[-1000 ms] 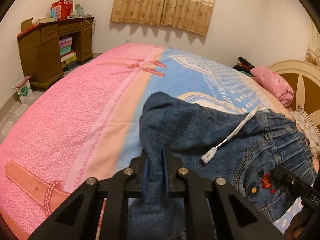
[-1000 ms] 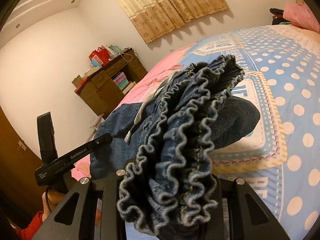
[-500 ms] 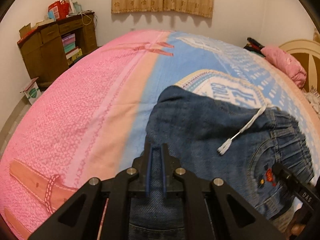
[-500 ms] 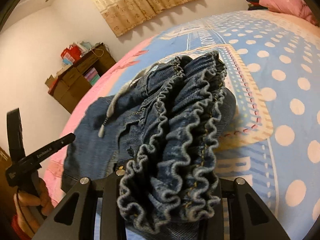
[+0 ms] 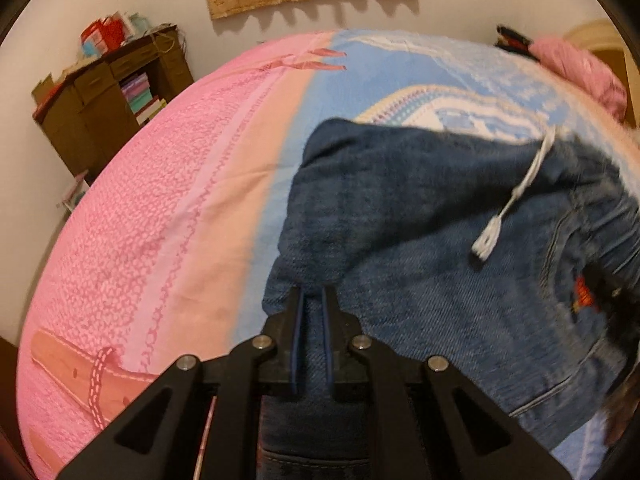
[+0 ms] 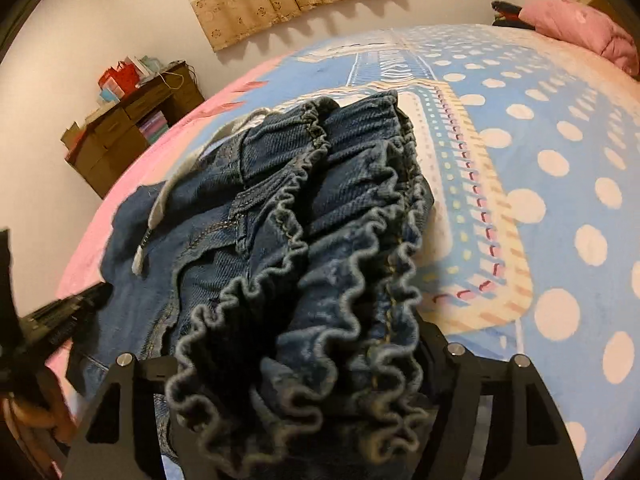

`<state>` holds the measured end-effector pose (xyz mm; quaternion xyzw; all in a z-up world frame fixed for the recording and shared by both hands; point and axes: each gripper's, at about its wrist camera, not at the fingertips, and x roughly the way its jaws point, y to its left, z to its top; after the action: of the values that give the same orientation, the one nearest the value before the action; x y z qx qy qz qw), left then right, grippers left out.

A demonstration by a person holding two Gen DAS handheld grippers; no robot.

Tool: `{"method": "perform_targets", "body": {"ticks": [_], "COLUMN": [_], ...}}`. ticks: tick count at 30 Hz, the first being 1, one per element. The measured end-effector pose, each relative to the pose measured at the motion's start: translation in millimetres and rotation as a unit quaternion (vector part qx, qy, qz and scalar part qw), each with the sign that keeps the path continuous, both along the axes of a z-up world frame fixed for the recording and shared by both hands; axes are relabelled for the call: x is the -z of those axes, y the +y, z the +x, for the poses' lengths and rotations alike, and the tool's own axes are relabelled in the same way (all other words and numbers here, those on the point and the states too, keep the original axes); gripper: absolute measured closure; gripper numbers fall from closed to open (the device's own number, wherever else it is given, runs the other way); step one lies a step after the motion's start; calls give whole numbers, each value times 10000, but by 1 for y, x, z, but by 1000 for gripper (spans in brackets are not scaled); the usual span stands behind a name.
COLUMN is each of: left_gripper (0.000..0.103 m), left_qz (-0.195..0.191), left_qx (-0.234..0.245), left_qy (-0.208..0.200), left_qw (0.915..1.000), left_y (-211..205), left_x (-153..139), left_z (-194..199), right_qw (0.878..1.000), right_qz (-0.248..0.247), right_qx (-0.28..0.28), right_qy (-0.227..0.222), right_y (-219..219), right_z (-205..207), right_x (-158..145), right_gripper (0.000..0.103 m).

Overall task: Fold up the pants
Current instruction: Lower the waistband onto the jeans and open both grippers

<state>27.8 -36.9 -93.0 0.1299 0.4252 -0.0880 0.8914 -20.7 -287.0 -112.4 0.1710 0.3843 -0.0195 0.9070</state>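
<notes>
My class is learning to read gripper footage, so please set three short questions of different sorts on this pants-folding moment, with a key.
1. True or false: the left gripper is shut on a fold of the jeans.
2. Which part of the jeans is bunched in the right gripper? A) a leg hem B) the ruffled waistband C) the white drawstring
3. Fill in: the jeans lie on a pink and blue ______.

Key: 1 true. 2 B. 3 bedspread; the drawstring lies loose on the denim, held by neither gripper.
</notes>
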Motion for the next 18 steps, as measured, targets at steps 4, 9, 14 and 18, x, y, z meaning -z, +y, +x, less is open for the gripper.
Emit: {"method": "perform_targets", "body": {"ticks": [4, 9, 14, 18], "left_gripper": [92, 90, 88, 85], "left_qz": [415, 471, 796, 1166], "left_qx": [126, 154, 147, 128], "left_qy": [-82, -67, -215, -453], "left_qw": [9990, 9988, 9965, 9921], "left_y": [-8, -6, -18, -26], "left_x": [1, 2, 7, 11], "left_z": [-4, -4, -7, -12], "right_qw": [9989, 9944, 9874, 9715], "right_qz": [328, 505, -749, -1785], "right_qx": [312, 810, 1181, 1174], "right_qy": [-82, -462, -745, -1030], "right_y": [-15, -21, 17, 47], "right_z": [-19, -57, -89, -97], "right_x": [-12, -22, -43, -52], "right_gripper": [23, 23, 23, 23]}}
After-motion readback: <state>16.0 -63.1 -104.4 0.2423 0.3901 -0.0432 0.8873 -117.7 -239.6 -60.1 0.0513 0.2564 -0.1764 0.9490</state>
